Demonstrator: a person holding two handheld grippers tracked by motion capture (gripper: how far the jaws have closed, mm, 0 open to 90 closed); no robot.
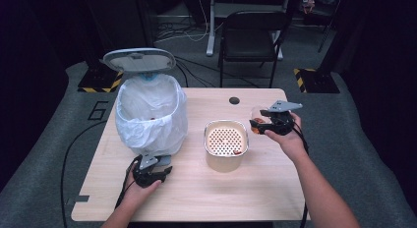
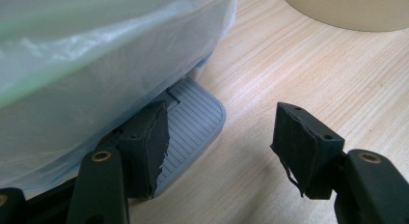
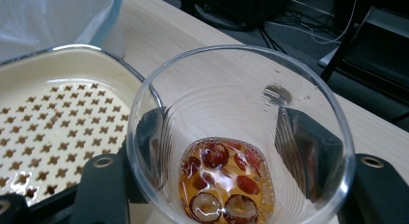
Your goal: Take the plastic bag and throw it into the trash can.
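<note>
A pedal bin [image 1: 150, 112] lined with a white bag [image 2: 96, 55] stands at the table's left, its grey lid [image 1: 139, 59] raised. My left gripper [image 1: 158, 164] [image 2: 222, 132] sits low at the bin's foot and is open, one pad resting on the grey ribbed pedal [image 2: 197, 122]. A cream container [image 1: 225, 159] with a perforated strainer insert [image 3: 62, 118] stands mid-table. To its right, lifted off the table, my right gripper [image 1: 260, 124] [image 3: 226, 137] is shut on a clear cup [image 1: 256, 115] [image 3: 236, 89]. Amber liquid and red fruit pieces [image 3: 224, 180] lie in the cup's bottom.
The wooden table [image 1: 206, 193] has a round cable hole [image 1: 234, 100] near its far edge. A black folding chair [image 1: 251, 39] stands behind the table. Cables lie on the floor at the back and left.
</note>
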